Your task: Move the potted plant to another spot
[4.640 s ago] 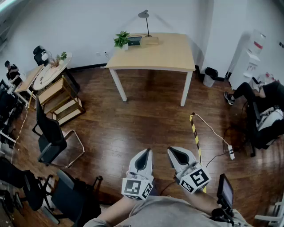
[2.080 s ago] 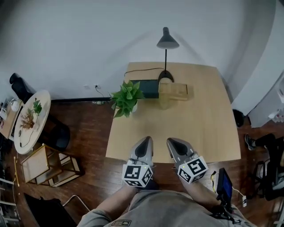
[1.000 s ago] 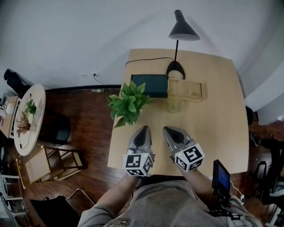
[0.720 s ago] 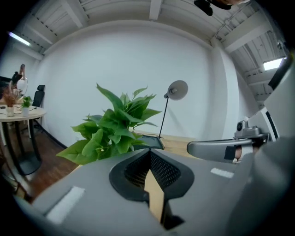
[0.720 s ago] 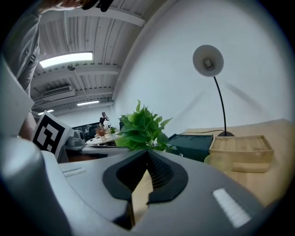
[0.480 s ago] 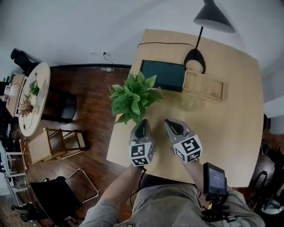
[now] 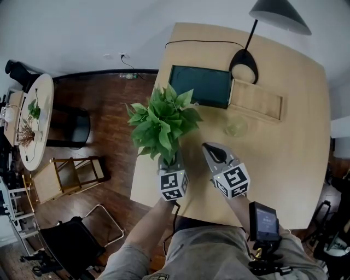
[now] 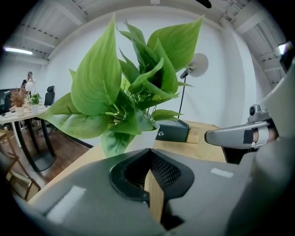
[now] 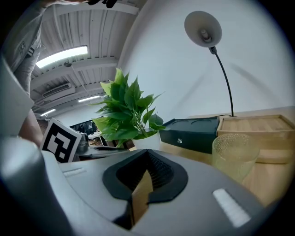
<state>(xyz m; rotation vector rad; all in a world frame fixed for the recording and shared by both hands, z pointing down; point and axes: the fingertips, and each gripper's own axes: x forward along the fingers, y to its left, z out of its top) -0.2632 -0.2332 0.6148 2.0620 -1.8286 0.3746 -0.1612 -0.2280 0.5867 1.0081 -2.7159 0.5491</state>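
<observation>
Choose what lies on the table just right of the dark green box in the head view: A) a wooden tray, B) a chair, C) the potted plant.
A: the pale wooden tray lies immediately right of the dark green box; the potted plant stands at its lower left.

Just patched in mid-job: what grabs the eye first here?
The leafy potted plant at the table's left edge dominates. The left gripper and right gripper, both shut and empty, point toward it from the near side. A black lamp arches over the far edge.
</observation>
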